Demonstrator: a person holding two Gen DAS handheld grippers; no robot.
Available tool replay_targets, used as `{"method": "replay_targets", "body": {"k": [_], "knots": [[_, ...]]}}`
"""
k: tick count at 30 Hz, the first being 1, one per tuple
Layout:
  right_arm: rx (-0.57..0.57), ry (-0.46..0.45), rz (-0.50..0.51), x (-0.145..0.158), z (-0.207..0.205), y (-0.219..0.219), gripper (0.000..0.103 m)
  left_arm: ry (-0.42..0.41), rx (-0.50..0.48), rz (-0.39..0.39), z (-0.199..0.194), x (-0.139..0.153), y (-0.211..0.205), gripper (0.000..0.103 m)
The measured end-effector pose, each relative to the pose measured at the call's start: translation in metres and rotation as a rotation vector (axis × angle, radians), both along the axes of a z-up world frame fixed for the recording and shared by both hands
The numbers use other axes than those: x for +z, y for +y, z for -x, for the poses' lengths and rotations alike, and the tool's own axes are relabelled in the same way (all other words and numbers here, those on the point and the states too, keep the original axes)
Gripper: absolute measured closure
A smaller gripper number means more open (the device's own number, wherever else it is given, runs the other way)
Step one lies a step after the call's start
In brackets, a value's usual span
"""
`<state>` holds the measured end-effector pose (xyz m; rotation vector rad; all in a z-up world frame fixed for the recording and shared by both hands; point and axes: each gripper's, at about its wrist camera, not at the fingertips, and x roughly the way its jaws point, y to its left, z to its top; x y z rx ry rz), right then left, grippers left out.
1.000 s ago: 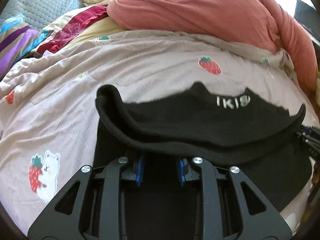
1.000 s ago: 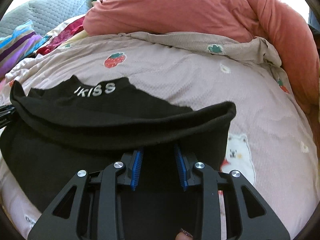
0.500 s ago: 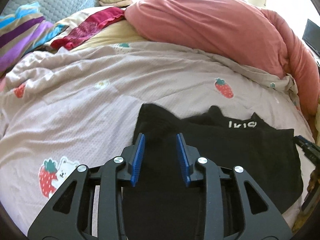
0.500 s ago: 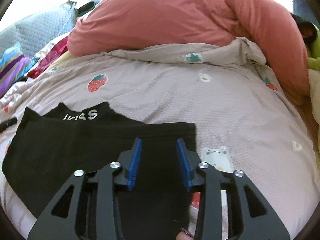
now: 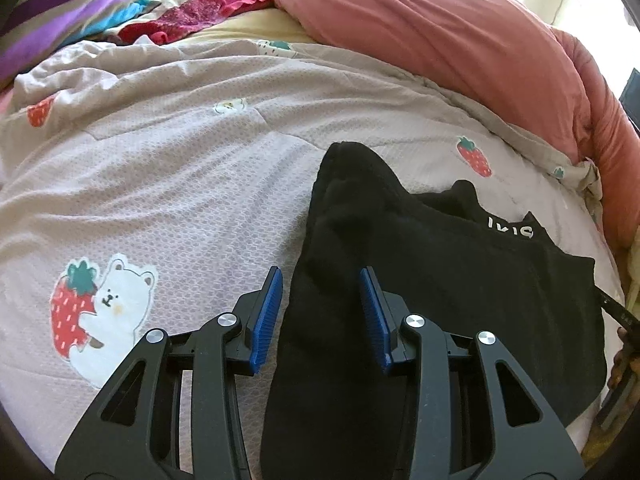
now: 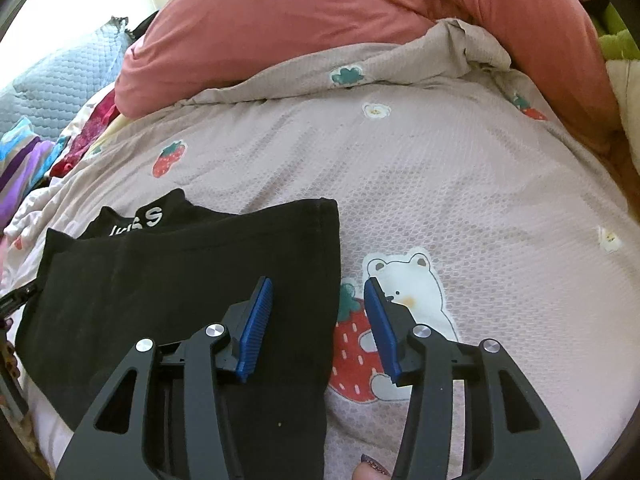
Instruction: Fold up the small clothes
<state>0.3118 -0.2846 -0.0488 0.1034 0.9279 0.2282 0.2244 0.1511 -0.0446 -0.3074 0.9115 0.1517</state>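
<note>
Your black garment point(image 5: 440, 280) is lying folded on the bed, on top of the pale pink blanket point(image 5: 180, 184) with the strawberry-and-bear prints. There's white lettering point(image 6: 138, 222) peeking out at its far edge, under the folded-over layer.

Your left hand-held gripper point(image 5: 320, 312) has let go: its jaws have just been opening, and the blue pads point(image 5: 266, 320) stand clear of the cloth. The left edge of the garment runs up between them, bunched into a little hump at the far corner, but nothing's pinching it.

Same story with your right hand-held gripper point(image 6: 318, 320). Its jaws have just been opening too, so it's released. The garment's right edge lies between the pads, closer to the left one, and the right pad sits over the bear print point(image 6: 404, 280) on the blanket. A fingertip with dark polish point(image 6: 372, 470) shows at the very bottom of the right wrist view.

Behind all that, a big salmon-pink duvet point(image 5: 440, 40) is heaped along the far side of the bed, with a striped purple and blue cloth point(image 5: 52, 12) and a red cloth point(image 5: 200, 16) off to the far left.
</note>
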Motion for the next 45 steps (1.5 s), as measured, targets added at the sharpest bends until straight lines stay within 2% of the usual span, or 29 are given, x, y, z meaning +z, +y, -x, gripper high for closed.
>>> {"method": "replay_targets", "body": {"k": [1,2,3,4,5,8,12,14,17,22,25,26,28,31,45], "knots": [[-0.002,0.003,-0.004,-0.001,-0.001,0.0,0.06,0.0,-0.006,0.003,-0.001,0.0,-0.001,0.085],[0.002,0.004,-0.013,-0.002,-0.002,0.001,0.073,-0.002,-0.012,0.008,-0.001,0.0,-0.003,0.088],[0.012,0.005,-0.024,-0.002,-0.002,0.001,0.078,-0.002,-0.016,-0.004,-0.001,0.001,-0.005,0.09],[0.023,0.002,-0.03,-0.001,0.0,0.002,0.09,-0.004,-0.019,-0.016,-0.002,0.003,-0.007,0.094],[0.028,-0.008,-0.023,0.002,0.002,0.004,0.096,-0.008,-0.02,-0.024,-0.002,0.005,-0.008,0.096],[0.027,-0.048,-0.018,0.013,0.008,0.004,0.097,-0.054,-0.012,-0.038,0.001,0.019,-0.009,0.099],[-0.014,-0.103,-0.016,0.026,0.014,-0.005,0.097,-0.081,-0.01,-0.094,0.0,0.029,-0.014,0.099],[-0.027,-0.074,-0.022,0.02,0.011,-0.008,0.097,-0.055,-0.011,-0.132,-0.004,0.021,-0.018,0.099],[-0.042,-0.012,0.003,0.002,0.006,-0.007,0.096,-0.01,-0.007,-0.14,-0.005,0.004,-0.018,0.097],[-0.058,0.017,0.008,-0.006,0.012,-0.007,0.09,-0.017,-0.001,-0.138,0.004,0.003,-0.019,0.094],[-0.058,0.008,0.006,-0.001,0.019,-0.006,0.082,-0.017,-0.008,-0.144,0.008,0.009,-0.022,0.086],[-0.058,0.006,0.004,0.002,0.023,-0.008,0.074,-0.016,-0.01,-0.144,0.009,0.01,-0.024,0.083],[-0.054,0.001,-0.012,0.007,0.029,-0.009,0.068,-0.016,-0.015,-0.145,0.012,0.014,-0.027,0.08],[-0.038,-0.018,-0.019,0.016,0.039,-0.009,0.067,-0.025,-0.018,-0.138,0.017,0.02,-0.03,0.076],[0.057,-0.1,-0.038,0.056,0.07,0.008,0.061,-0.06,-0.027,-0.154,0.04,0.042,-0.043,0.072]]}}
